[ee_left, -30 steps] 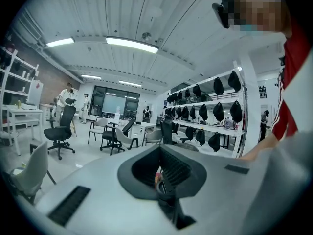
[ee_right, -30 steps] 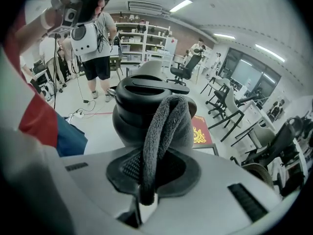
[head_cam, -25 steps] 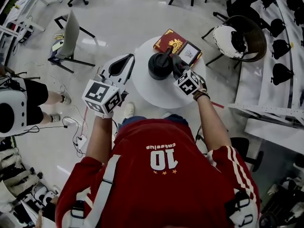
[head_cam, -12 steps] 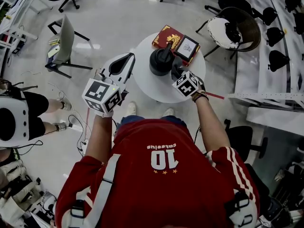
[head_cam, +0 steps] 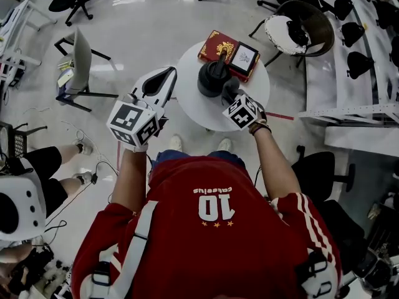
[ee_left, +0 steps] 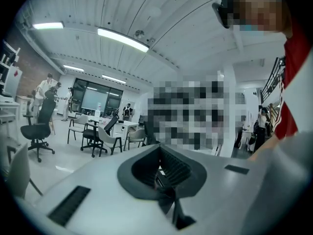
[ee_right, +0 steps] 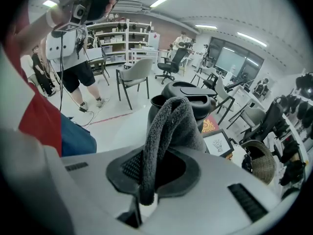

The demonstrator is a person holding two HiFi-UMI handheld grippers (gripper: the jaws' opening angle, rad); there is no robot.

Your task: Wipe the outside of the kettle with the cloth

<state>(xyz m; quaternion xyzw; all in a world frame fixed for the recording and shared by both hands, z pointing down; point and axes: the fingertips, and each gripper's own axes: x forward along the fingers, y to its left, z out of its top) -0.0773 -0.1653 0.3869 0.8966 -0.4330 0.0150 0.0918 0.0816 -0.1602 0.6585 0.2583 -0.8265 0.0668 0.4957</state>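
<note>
Jaws of the right gripper (ee_right: 149, 173) clamp the cloth (ee_right: 166, 126) against the kettle (head_cam: 212, 80), mid-surface (head_cam: 193, 108). Left gripper (ee_left: 164, 173) jaws are closed and empty at 9 o'clock. Book (head_cam: 216, 44) lies at 1 o'clock, with a chair (head_cam: 78, 61) on the floor.

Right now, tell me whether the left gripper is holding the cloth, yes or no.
No; the left gripper is shut on nothing, while the cloth hangs clamped in the right gripper.

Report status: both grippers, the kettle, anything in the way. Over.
Left gripper shut, empty, held left of table. Right gripper shut on cloth, right by the kettle. Kettle upright. Red box close behind it.
</note>
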